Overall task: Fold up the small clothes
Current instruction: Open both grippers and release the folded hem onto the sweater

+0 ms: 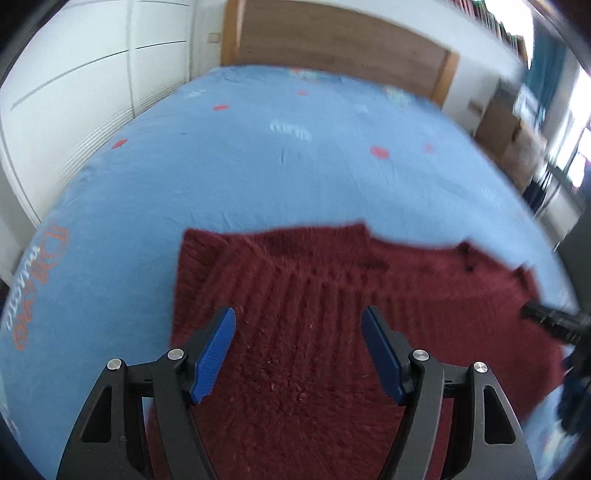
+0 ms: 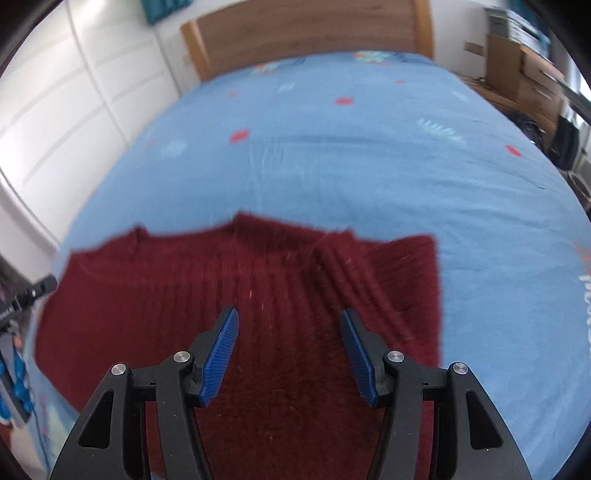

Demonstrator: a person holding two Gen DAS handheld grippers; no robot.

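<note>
- Sweater (image 1: 303, 332), dark red knit, lies flat on the blue bed sheet (image 1: 258, 166); its near hem is hidden under both grippers, and motion blur smears its far edge.
- Left gripper (image 1: 298, 354) is released, nothing between its pads.
- Right gripper (image 2: 289, 354) likewise released, hovering over the knit.
- Wooden headboard (image 2: 306, 33) is cut off at the top.
</note>
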